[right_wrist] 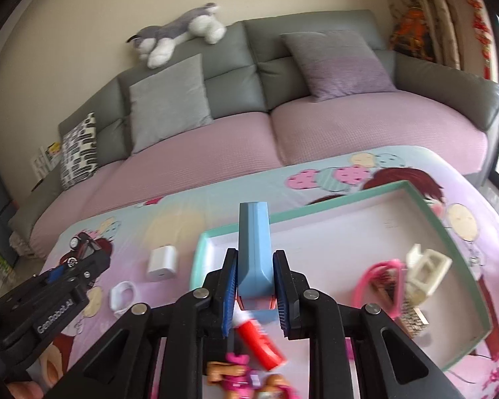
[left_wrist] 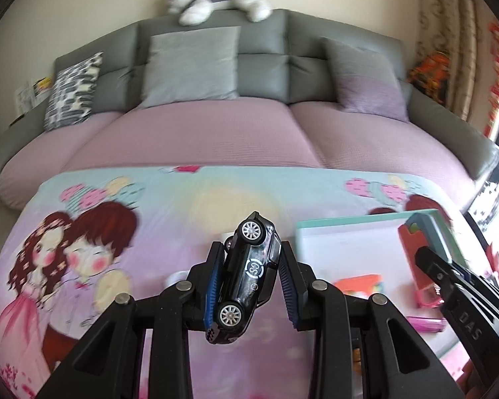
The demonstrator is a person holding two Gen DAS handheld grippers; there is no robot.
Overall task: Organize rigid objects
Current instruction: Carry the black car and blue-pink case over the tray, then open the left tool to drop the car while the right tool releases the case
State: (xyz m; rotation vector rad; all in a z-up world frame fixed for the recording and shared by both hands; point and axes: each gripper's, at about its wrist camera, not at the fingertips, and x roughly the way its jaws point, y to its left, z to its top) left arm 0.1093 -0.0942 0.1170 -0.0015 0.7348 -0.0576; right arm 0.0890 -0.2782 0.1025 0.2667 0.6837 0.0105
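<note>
Our left gripper (left_wrist: 251,266) pinches a black toy car (left_wrist: 249,272) nose-up, lifted for carrying toward the tray (left_wrist: 366,229) at two o'clock. Our right gripper (right_wrist: 254,286) clamps a blue block (right_wrist: 253,252) over that tray's near edge. Motion blur smears the tray's contents, and the figure at six o'clock is cut off.

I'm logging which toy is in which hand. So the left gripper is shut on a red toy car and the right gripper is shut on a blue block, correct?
Not quite: the toy car in the left gripper is black, not red, as the left wrist view shows. The rest holds: the right gripper is shut on the blue block.
</note>
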